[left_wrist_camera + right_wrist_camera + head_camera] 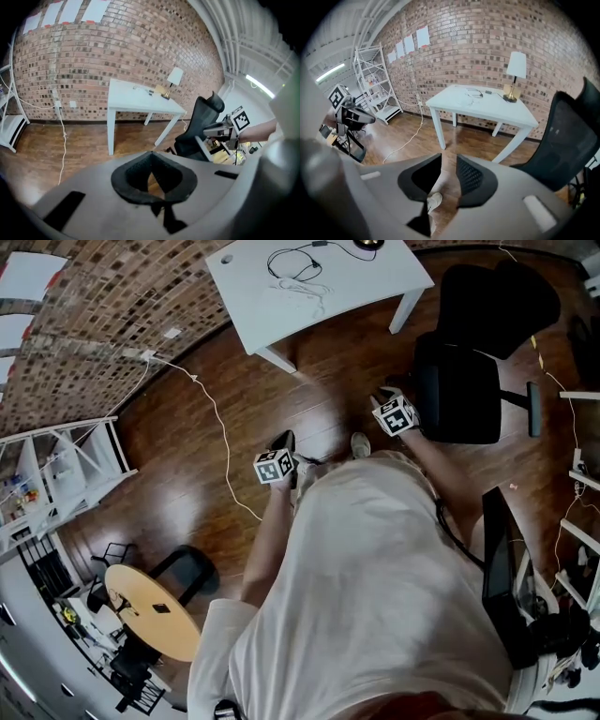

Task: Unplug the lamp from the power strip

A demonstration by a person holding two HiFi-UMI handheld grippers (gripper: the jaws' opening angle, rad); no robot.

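Both grippers are held low in front of the person, over the dark glossy wooden floor (pixel 187 474) and well apart from the task's object. In the left gripper view we see the left gripper (pixel 150 157) with its black pads meeting at the tips, closed on nothing. In the right gripper view the right gripper (pixel 449 161) has its black ribbed pads parted by a moderate gap. That gap holds nothing, and through it we see only floor and a pale shoe (pixel 433 201). The table lamp with a white shade and a brass-coloured stem (pixel 516 65) stands upright at the far right corner of the white rectangular table (pixel 281 306), close to the red-brown brick wall (pixel 487 37). A tangle of thin dark and white cords (pixel 302 277) lies on the tabletop beside the lamp, and we cannot make out a power strip among them. A black mesh office chair (pixel 459 390) stands just beside the right gripper, between it and the table's right end. A long white cable (pixel 225 451) trails across the floor from the wall to a spot near the left gripper. A white metal shelf rack (pixel 375 79) stands against the wall to the left of the table.
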